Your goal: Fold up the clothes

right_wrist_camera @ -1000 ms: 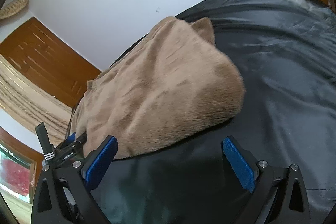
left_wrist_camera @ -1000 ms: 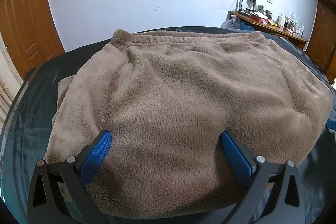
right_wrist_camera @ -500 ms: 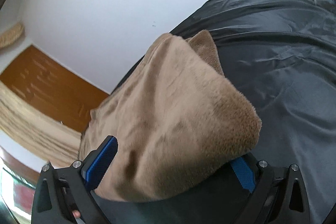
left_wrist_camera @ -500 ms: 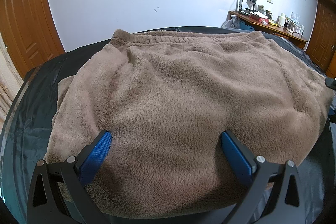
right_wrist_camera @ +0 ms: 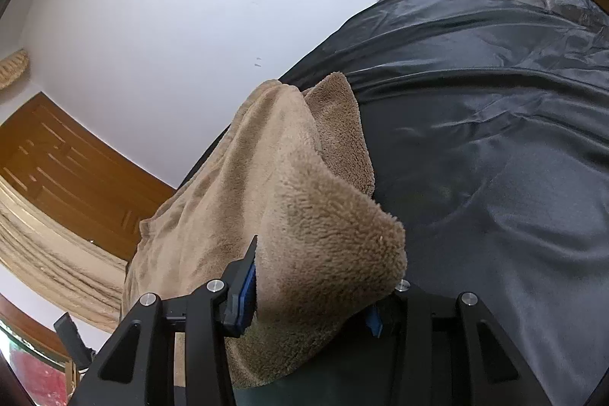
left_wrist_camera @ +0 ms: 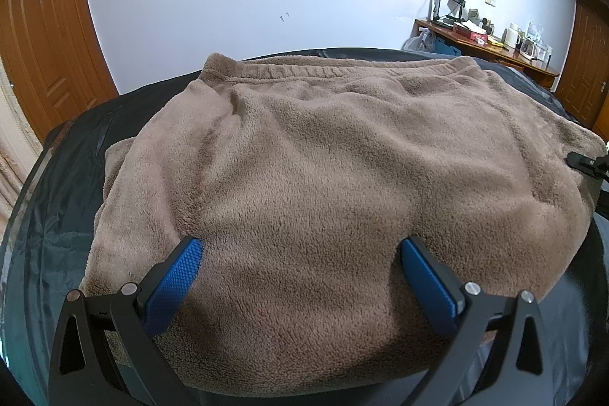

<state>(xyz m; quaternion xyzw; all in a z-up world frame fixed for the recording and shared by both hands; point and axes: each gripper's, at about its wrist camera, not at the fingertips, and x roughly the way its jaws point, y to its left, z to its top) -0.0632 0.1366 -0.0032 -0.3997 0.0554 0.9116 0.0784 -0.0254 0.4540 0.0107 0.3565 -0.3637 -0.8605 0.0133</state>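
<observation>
The brown fleece garment (left_wrist_camera: 342, 185) lies on the dark sheet (right_wrist_camera: 495, 139). The left gripper (left_wrist_camera: 300, 276) stands wide apart, pads against the near fold. The right gripper (right_wrist_camera: 312, 295) is closing, its jaws pinching the garment's corner.

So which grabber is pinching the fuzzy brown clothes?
The right gripper: its jaws are closing on a corner of the brown fleece garment. The left gripper stands wide open.
</observation>
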